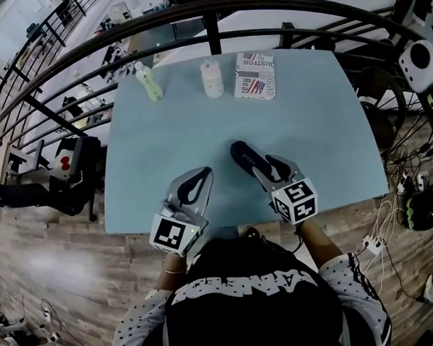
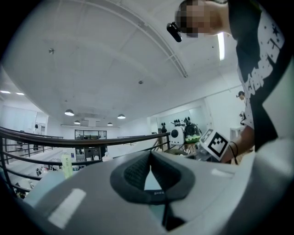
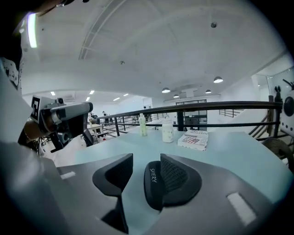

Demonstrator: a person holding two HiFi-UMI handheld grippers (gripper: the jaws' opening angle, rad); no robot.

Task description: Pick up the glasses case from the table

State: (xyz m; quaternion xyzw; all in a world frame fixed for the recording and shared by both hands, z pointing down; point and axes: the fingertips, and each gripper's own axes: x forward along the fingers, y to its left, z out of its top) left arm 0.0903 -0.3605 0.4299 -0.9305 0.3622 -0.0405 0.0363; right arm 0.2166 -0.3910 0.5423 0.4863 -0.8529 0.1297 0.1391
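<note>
Your right gripper (image 3: 146, 160) has its jaws apart, and the black oval hard-shell glasses case (image 3: 154, 183) sits between them. In the right gripper view the case lies against the ribbed pad of the jaw on the right side, while a clear gap remains to the other jaw, so the jaws do not clamp it. From the head view you can see that the case rests on the pale blue table top (image 1: 171, 135). Its near end is inside the jaws and its far end reaches out past the fingertips. Your left gripper (image 2: 149, 157) is closed, the tips of its dark pads meet each other, and nothing is between them. It is at the near edge of the table, just beside the right gripper on its left and apart from the case. Far ahead of both grippers, in a row along the far edge of the table, stand a pale green plastic bottle (image 1: 149, 83), a white plastic bottle (image 1: 212, 79) and a flat box with a flag print (image 1: 255, 76). Beyond them runs a curved black metal railing (image 1: 217, 38).
</note>
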